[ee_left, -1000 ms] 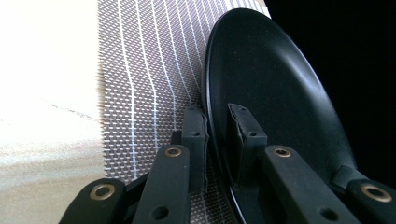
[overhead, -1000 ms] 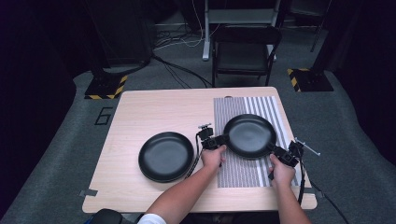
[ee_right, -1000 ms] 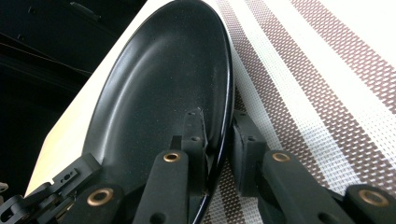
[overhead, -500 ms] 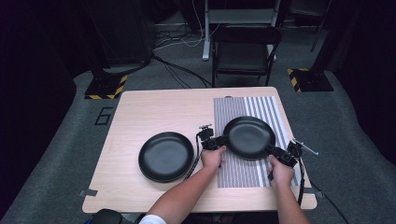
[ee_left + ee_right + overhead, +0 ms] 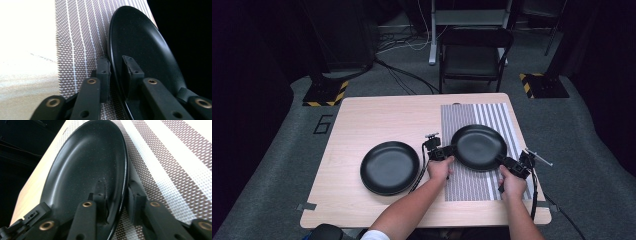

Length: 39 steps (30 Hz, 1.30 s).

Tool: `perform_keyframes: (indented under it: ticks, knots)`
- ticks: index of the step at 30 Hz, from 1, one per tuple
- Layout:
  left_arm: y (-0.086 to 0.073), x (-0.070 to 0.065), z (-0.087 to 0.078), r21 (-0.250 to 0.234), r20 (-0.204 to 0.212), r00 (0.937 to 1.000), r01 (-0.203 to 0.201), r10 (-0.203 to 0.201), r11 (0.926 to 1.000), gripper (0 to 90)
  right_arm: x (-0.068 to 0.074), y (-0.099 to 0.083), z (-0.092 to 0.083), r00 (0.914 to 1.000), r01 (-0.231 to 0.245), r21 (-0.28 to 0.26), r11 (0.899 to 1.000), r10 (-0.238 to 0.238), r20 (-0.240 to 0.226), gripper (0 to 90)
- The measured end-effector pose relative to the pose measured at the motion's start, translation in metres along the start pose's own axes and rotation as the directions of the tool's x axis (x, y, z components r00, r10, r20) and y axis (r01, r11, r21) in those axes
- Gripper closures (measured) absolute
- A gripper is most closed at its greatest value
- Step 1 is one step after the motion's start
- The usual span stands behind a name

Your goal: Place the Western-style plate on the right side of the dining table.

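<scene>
plate (image 5: 140,50): near rim cut by bottom edge | mat (image 5: 80,37): partly hidden under plate

One plate (image 5: 478,147) lies on the striped mat (image 5: 472,186), the other plate (image 5: 390,167) left of it on the table (image 5: 377,115).

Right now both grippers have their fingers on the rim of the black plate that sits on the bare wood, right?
Not quite. The high view shows the held black plate sitting on the striped placemat, not bare wood. The left gripper and right gripper are at its rim.
</scene>
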<state>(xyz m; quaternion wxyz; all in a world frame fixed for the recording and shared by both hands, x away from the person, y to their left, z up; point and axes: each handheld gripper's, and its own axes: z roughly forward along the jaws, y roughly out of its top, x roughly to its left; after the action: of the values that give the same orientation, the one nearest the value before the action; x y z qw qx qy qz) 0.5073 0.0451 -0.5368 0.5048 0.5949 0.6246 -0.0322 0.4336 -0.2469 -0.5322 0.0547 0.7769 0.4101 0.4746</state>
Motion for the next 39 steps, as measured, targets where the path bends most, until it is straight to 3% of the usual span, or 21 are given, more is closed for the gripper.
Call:
perform_keyframes:
  ticks: [5, 6, 10, 14, 19, 22, 31, 34, 39]
  knots:
    - [0.002, -0.001, -0.002, 0.000, 0.010, 0.9999, 0.011, -0.011, 0.9999, 71.7, 0.000, 0.001, -0.002, 0.9998, 0.020, 0.000, 1.000, -0.020, 0.003, 69.6]
    - [0.003, -0.002, -0.002, -0.006, 0.013, 0.9998, 0.017, -0.016, 0.9998, 70.1, 0.002, 0.001, -0.003, 0.9983, 0.052, -0.015, 0.999, -0.052, 0.028, 68.7]
    - [0.003, -0.005, -0.004, -0.006, 0.008, 0.9999, 0.014, -0.014, 0.9999, 64.5, 0.008, 0.003, -0.006, 0.9929, 0.104, -0.023, 0.994, -0.103, 0.060, 66.0]
    - [0.005, -0.007, -0.008, -0.010, 0.012, 0.9999, 0.008, -0.008, 0.9999, 59.7, 0.008, 0.006, -0.010, 0.9940, 0.096, -0.032, 0.995, -0.094, 0.055, 63.4]
    - [0.011, -0.008, -0.018, -0.029, 0.027, 0.9996, -0.002, 0.002, 0.9996, 57.9, 0.010, 0.008, -0.022, 0.9926, 0.119, -0.054, 0.991, -0.118, 0.028, 57.8]
    - [0.016, -0.010, -0.025, -0.034, 0.036, 0.9993, 0.001, 0.000, 0.9994, 56.5, 0.010, 0.010, -0.029, 0.9949, 0.101, -0.064, 0.993, -0.100, 0.013, 54.4]
    - [0.029, -0.009, -0.049, -0.030, 0.076, 0.9963, -0.039, 0.041, 0.9988, 52.9, 0.014, 0.011, -0.045, 0.9911, 0.131, -0.061, 0.990, -0.132, -0.016, 49.5]
    - [0.037, -0.007, -0.062, -0.032, 0.079, 0.9931, -0.084, 0.086, 0.9960, 52.7, 0.018, 0.007, -0.049, 0.9839, 0.177, -0.059, 0.982, -0.178, -0.013, 49.0]
    - [0.045, -0.005, -0.079, -0.049, 0.086, 0.9868, -0.133, 0.137, 0.9899, 51.7, 0.021, 0.004, -0.052, 0.9798, 0.195, -0.061, 0.979, -0.197, -0.034, 48.5]
